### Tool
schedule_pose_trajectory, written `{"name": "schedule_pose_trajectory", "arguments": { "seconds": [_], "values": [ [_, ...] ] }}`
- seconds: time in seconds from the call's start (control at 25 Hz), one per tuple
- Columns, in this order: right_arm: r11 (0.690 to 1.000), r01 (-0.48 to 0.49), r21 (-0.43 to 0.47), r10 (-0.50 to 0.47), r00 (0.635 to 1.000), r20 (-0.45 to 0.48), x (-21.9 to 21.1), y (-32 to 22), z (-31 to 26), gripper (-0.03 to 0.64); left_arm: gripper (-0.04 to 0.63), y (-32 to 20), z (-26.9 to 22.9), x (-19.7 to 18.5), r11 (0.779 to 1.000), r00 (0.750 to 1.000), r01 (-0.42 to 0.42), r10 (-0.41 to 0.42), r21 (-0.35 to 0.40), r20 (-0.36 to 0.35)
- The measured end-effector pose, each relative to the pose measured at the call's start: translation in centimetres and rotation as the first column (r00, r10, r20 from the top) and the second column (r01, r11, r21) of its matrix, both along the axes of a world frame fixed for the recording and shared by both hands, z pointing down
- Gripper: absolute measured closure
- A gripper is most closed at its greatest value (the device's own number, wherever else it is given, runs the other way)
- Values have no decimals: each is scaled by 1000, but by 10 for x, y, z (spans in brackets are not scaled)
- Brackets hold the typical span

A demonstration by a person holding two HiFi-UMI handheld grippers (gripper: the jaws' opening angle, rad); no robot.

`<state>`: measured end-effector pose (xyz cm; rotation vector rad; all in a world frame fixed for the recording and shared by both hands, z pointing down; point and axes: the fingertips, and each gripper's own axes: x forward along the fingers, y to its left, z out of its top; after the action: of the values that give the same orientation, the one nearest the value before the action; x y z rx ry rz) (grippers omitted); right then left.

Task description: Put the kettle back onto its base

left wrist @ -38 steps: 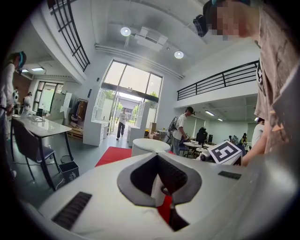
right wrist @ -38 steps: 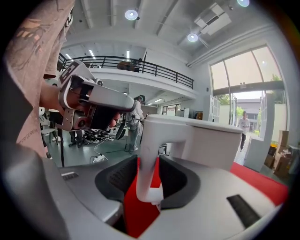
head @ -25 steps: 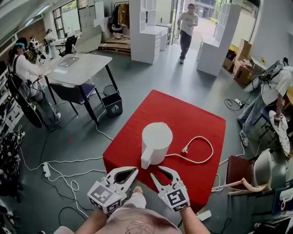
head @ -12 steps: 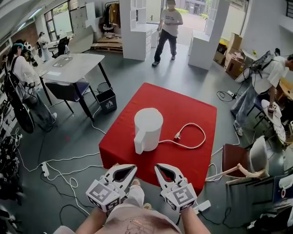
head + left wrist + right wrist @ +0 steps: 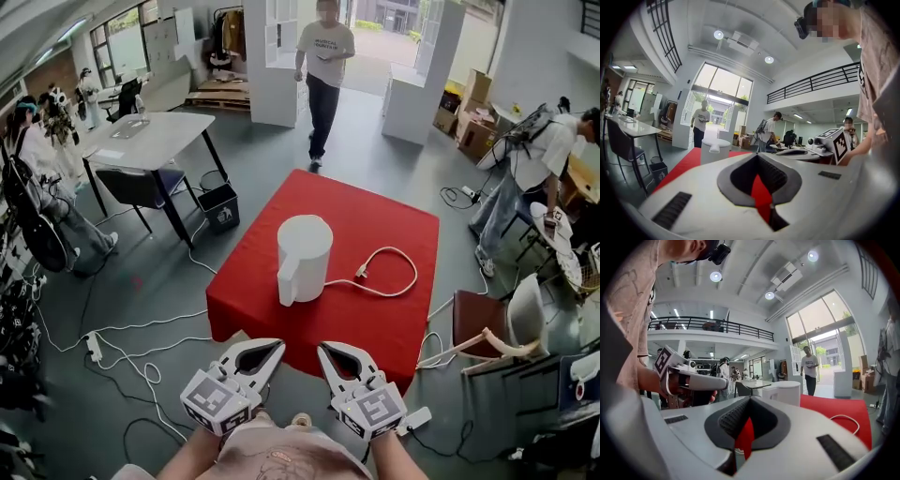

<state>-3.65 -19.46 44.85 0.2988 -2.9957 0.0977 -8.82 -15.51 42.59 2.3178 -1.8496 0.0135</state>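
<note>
A white kettle (image 5: pixel 303 255) stands upright near the middle of the red table (image 5: pixel 375 220), handle toward me. From its foot a white cord (image 5: pixel 398 284) loops to a plug (image 5: pixel 359 274) that lies on the cloth. Whether a base sits under the kettle I cannot tell. My left gripper (image 5: pixel 278 347) and right gripper (image 5: pixel 322 349) hang side by side just short of the table's near edge, both shut and empty. The kettle (image 5: pixel 714 150) shows far beyond the left gripper (image 5: pixel 757 154). In the right gripper view the kettle (image 5: pixel 787 392) stands beyond the right gripper (image 5: pixel 750 398).
A person (image 5: pixel 321 66) walks toward the table's far side. A grey table (image 5: pixel 150 139) with a chair and a black bin (image 5: pixel 223 214) stand at the left. A chair (image 5: pixel 487 342) is at the right. Cables (image 5: pixel 122 347) trail over the floor.
The right gripper's jaws have closed. Both grippers now sit a little back from the table's near edge. The person in the background has walked closer.
</note>
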Motion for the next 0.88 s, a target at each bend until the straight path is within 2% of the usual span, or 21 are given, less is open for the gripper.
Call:
{"name": "schedule_pose_trajectory", "arguments": {
  "seconds": [0.48,0.72,0.88],
  "values": [
    [994,-112,-16,113,992,52,26,71,-17,615,598,50,-6,4,998,998,-62,61,13,29],
    [979,-200,-26,202,973,113,36,98,-34,615,598,85,-7,11,996,996,-90,90,26,21],
    [980,-200,-13,200,970,135,37,128,-37,614,598,115,-6,18,992,993,-120,119,35,24]
  ]
}}
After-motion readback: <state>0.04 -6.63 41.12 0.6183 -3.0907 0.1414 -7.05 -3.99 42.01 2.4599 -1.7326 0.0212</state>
